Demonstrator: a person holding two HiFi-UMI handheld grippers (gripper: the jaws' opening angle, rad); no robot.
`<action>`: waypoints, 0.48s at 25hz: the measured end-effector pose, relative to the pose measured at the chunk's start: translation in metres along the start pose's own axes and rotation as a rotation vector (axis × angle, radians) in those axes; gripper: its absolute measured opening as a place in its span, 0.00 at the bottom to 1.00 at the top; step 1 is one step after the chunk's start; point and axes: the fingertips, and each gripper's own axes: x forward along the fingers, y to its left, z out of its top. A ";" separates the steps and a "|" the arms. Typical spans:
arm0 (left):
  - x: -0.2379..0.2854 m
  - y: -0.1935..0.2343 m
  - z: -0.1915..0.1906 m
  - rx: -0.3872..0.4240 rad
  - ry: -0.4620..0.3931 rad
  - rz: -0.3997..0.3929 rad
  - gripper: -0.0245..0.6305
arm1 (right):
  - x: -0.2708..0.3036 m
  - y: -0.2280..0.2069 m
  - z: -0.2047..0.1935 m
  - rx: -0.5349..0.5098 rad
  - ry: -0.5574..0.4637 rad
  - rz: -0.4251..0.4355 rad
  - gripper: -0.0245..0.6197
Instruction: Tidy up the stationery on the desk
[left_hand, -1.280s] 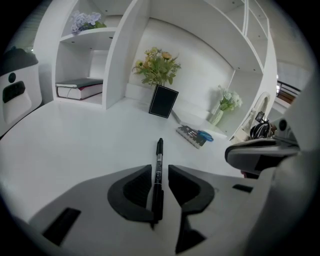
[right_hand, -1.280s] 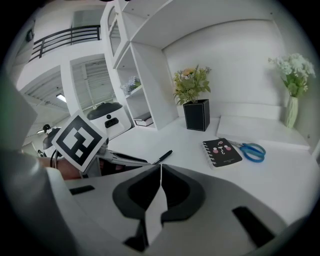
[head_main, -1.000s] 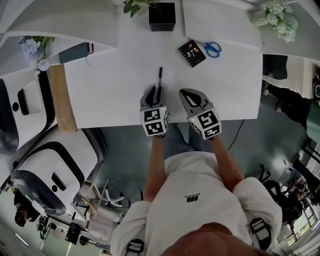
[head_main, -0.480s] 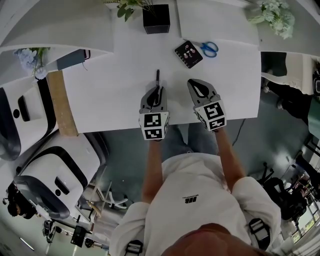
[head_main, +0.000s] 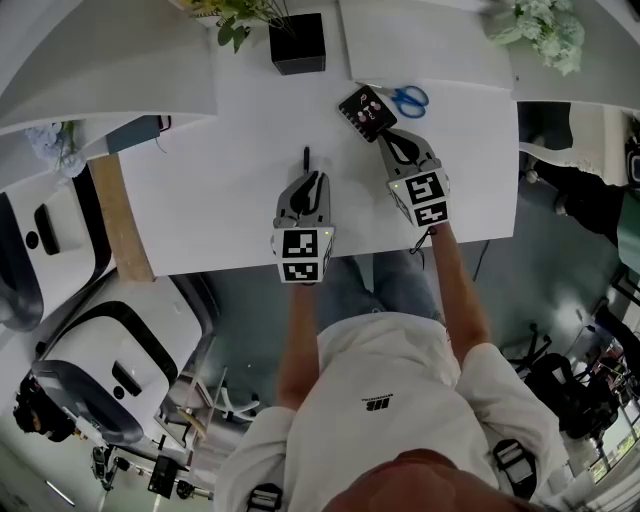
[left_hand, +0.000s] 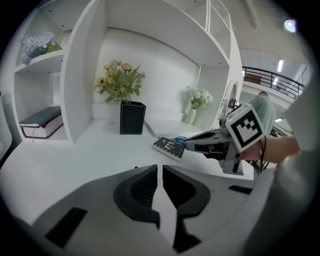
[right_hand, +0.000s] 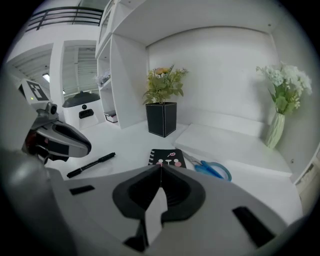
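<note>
Your left gripper (left_hand: 160, 169) was found with its jaws drawn nearly together, only a sliver of white desk (head_main: 210, 180) showing between them and nothing grasped. It sat near the desk's front edge. The pen (head_main: 306, 160) lay flat on the desk at 12 o'clock from that gripper's tips in the head view, pointing away from you. The right gripper view showed the left gripper's nose over the pen's near end. Whether the two touched could not be determined.

Your right gripper (right_hand: 160, 168) had its jaws clenched, tips meeting, and held nothing. It was well forward of the left gripper, with its tips just short of the notebook (right_hand: 167, 158), which lay at 11 o'clock from them in the head view. The notebook was black, spiral-bound and flat on the desk. The scissors (right_hand: 213, 169), blue-handled, lay just beside it at 3 o'clock, blades towards the notebook. Contact between them could not be confirmed.

A black pot (head_main: 297, 42) of flowers stood at the desk's far edge, at 11 o'clock from the notebook and well apart from it. A vase (right_hand: 274, 131) of white flowers stood at the far right.
</note>
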 end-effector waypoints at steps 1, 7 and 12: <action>0.000 0.001 0.001 0.002 0.000 0.002 0.04 | 0.004 -0.002 0.002 -0.017 0.005 0.001 0.03; 0.002 0.003 0.001 0.007 0.001 0.008 0.04 | 0.030 -0.012 0.007 -0.141 0.043 0.033 0.03; 0.001 0.006 -0.004 0.004 0.013 0.021 0.04 | 0.044 -0.016 0.001 -0.226 0.107 0.045 0.03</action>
